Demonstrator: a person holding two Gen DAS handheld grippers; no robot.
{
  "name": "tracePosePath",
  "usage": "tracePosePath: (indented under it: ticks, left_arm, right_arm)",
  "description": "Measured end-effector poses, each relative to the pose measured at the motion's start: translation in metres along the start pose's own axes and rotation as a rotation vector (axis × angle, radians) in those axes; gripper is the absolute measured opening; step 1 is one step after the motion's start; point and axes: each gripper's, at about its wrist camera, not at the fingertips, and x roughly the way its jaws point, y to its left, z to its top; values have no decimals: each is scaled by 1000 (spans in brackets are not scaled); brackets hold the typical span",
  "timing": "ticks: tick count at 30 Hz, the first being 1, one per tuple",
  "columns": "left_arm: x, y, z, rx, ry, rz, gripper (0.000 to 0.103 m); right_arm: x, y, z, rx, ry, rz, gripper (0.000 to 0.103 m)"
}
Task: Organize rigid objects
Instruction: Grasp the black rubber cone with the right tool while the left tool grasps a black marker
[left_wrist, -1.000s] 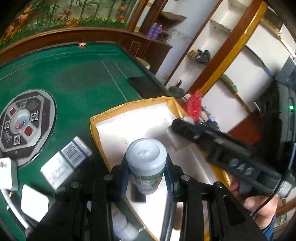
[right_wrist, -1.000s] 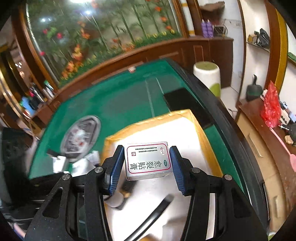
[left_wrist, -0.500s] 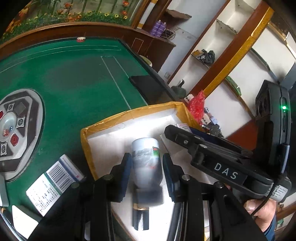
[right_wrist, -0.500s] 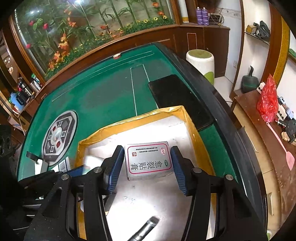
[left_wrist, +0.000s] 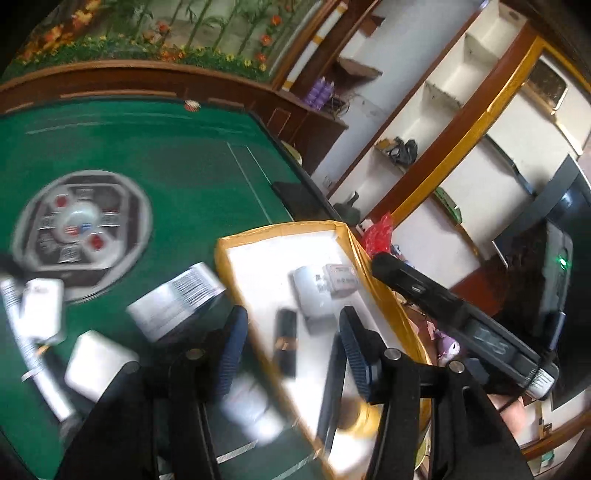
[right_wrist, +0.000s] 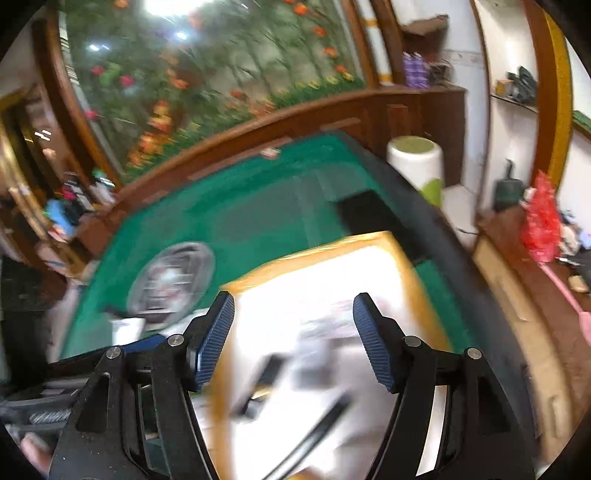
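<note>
With both items released, the white bottle (left_wrist: 308, 291) and carton (left_wrist: 341, 275) lie side by side inside the yellow-rimmed tray (left_wrist: 373, 291). Left gripper (left_wrist: 291, 349) and right gripper (right_wrist: 293, 341) have just been opening, fingers apart, nothing between. Recommend withdrawing clear before reaching for the barcoded box (left_wrist: 177, 301) on the green surface (left_wrist: 166, 170).

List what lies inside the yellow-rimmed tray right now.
In the yellow-rimmed tray lie a white bottle, a small red-bordered box touching it, and a black stick-like item. The near end is blurred and hidden behind gripper fingers.
</note>
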Motion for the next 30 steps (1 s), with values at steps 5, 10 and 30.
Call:
tracePosePath:
  ticks: [5,10,30]
  left_arm:
    - [-64,26,-26,40,-72,91,55]
    - [-104,69,-65,28,-63,186,59]
    - [-100,166,-91,-300,-14,136,62]
  right_arm:
    - [-31,52,-41,-53,-27,167,68]
    - [-30,85,-75,-85,-5,242,68]
    - [34,168,-137,-319,236,350,68]
